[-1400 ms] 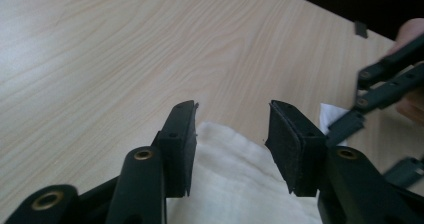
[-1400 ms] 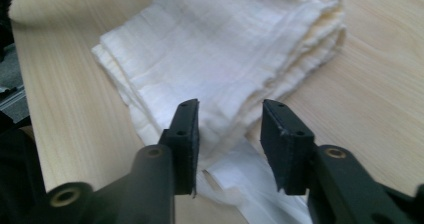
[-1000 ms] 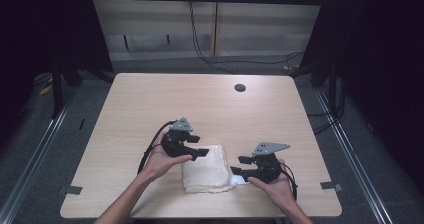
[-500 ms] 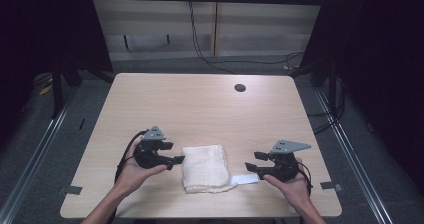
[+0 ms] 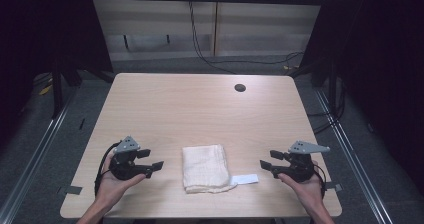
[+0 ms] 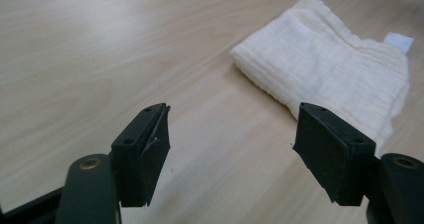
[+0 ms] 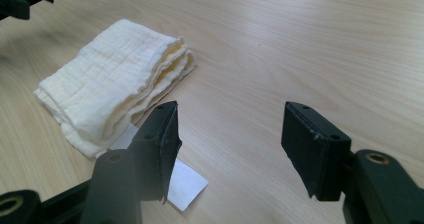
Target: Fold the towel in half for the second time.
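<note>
A folded cream cloth [image 5: 205, 168] lies flat near the table's front edge, with a white label [image 5: 245, 179] sticking out at its front right corner. My left gripper [image 5: 152, 160] rests to the cloth's left, open and holding nothing. My right gripper [image 5: 266, 161] sits to the right of the cloth, open as well. In the left gripper view the cloth [image 6: 330, 71] lies ahead and to the right of the open gripper [image 6: 232, 139]. In the right gripper view the cloth [image 7: 117, 84] is ahead on the left, and the label [image 7: 182, 184] lies by the left jaw of the gripper [image 7: 230, 134].
The light wooden table [image 5: 200, 109] has a round dark cable hole [image 5: 240, 88] at the far right. Metal rails run along the floor on both sides. A dark curtain and cables lie behind the table.
Both grippers have let go of the cloth and drawn apart, the left one leftwards and the right one rightwards. The cloth lies folded between them.
</note>
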The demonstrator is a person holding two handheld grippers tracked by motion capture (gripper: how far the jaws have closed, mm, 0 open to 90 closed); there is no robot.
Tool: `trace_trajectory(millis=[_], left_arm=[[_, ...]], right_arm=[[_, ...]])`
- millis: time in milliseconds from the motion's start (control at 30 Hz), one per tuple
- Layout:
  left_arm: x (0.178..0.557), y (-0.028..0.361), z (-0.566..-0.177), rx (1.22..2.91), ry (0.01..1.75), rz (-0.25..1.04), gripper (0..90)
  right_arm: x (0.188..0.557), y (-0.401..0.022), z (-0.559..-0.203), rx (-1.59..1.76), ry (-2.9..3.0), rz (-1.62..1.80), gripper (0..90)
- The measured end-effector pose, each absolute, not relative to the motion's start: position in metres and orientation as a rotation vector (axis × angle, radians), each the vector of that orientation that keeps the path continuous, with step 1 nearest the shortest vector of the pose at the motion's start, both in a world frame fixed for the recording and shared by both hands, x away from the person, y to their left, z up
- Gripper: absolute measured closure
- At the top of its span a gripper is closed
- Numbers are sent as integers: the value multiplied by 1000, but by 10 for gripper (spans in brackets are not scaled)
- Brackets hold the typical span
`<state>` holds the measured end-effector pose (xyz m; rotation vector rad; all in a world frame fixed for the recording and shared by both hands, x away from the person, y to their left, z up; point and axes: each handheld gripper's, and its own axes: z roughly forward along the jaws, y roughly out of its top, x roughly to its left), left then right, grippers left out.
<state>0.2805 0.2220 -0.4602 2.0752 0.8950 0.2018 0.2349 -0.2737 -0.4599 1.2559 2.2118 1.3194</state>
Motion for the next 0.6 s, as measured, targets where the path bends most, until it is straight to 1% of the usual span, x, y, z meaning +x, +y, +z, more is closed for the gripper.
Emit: trace_trajectory(millis=[100,167,333,367,467,600], left_arm=[[270,228,-463,2086,891,186,263],[261,232,-464,2078,891,231,269],[246,247,-466,2011,934,196,256],[244,252,-465,2001,932,212,250],[245,262,-466,1970,953,221,237],[252,271,-467,1938,989,260,234]], right_arm=[[230,-283,-459,1273,2176,1327,400],[229,-288,-460,1279,2158,1322,394],[225,-297,-462,1302,2131,1314,385],[225,-300,-460,1299,2128,1301,380],[224,-309,-459,1326,2072,1316,369],[223,-312,-469,1362,2066,1265,360]])
